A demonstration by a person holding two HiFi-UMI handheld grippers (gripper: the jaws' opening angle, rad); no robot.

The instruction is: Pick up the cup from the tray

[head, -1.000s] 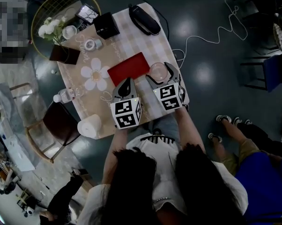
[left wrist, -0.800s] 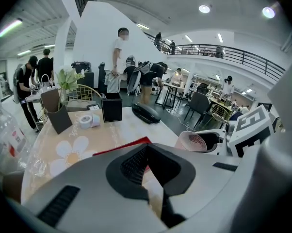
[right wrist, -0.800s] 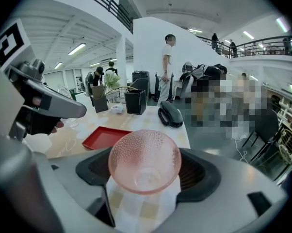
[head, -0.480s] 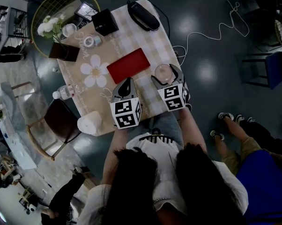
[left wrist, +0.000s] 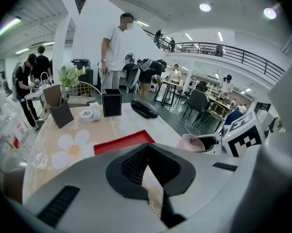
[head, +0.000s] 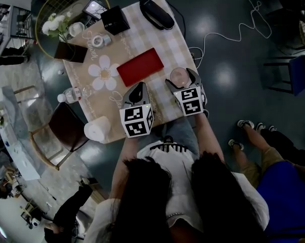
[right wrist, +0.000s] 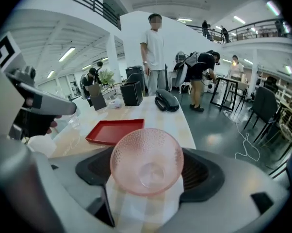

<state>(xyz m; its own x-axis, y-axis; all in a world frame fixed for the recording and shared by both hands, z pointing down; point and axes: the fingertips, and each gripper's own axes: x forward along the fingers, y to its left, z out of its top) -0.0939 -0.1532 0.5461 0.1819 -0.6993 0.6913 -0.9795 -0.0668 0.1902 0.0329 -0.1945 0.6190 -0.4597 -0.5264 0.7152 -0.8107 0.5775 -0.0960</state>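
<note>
A pink dimpled glass cup (right wrist: pixel 146 154) sits between the jaws of my right gripper (right wrist: pixel 148 173), which is shut on it. Its mouth faces the camera. In the head view the cup (head: pixel 178 76) is held just right of the empty red tray (head: pixel 140 67), near the table's right edge, and my right gripper (head: pixel 181 81) is around it. My left gripper (head: pixel 138 90) hovers shut over the table just near of the tray, with nothing in it. The left gripper view shows its jaws (left wrist: pixel 147 166) closed to a narrow wedge, with the tray (left wrist: pixel 122 142) beyond and the cup (left wrist: pixel 194 142) to the right.
At the far end of the table are a black telephone (head: pixel 156 13), a black box (head: pixel 115 20), a tape roll (head: pixel 98 40), a flower vase (head: pixel 55 25) and a dark holder (head: pixel 70 51). A water bottle (head: pixel 71 94) and a white roll (head: pixel 97 130) are on the left side. A person's feet (head: pixel 243 128) are at right.
My right gripper, holding the cup, has drawn a little farther right of the tray. The left gripper has stayed shut and hardly moved.
</note>
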